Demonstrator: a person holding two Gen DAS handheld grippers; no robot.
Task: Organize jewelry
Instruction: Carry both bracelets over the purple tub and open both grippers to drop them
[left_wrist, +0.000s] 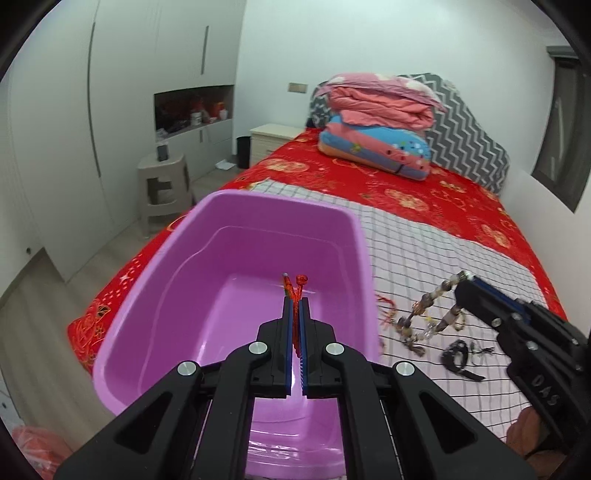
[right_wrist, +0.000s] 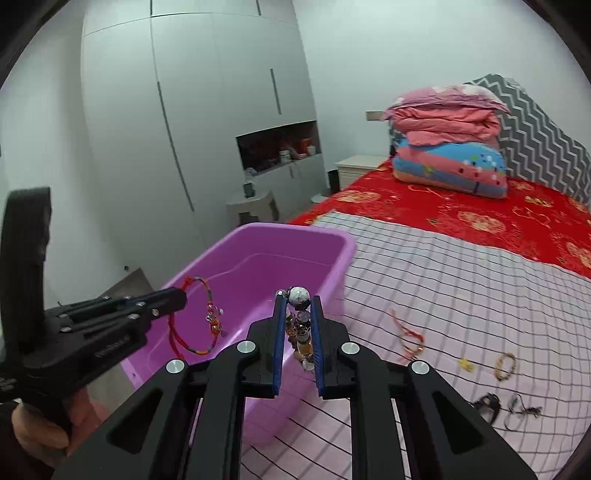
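Both grippers carry jewelry toward the purple bin (left_wrist: 207, 236), which sits at the left edge of the checked cloth (left_wrist: 424, 236) on the bed. The left gripper (left_wrist: 295, 291) has its jaws pressed together on a red cord bracelet (right_wrist: 192, 321); in the right wrist view the loop hangs free below the fingertips, already over the bin's open mouth. The right gripper (right_wrist: 298, 306) is clamped on a bead bracelet (right_wrist: 300, 299), the big beads wedged between the blue pads, with the rest of the string dangling beneath; it sits near the bin's right rim, and whether it is fully past that rim I cannot tell. To do the drop well, each hanging loop should probably clear the rim before release, since a trailing end could catch on the wall and spill back onto the cloth. Lowering a little first would likely keep the heavy beads from bouncing. The red loop is light and may cling to a pad, so open wide. Still on the cloth near its front right corner lie a red string (right_wrist: 410, 336), a small yellow piece (right_wrist: 466, 363), a gold bracelet (right_wrist: 505, 365) and a black item (right_wrist: 487, 404).
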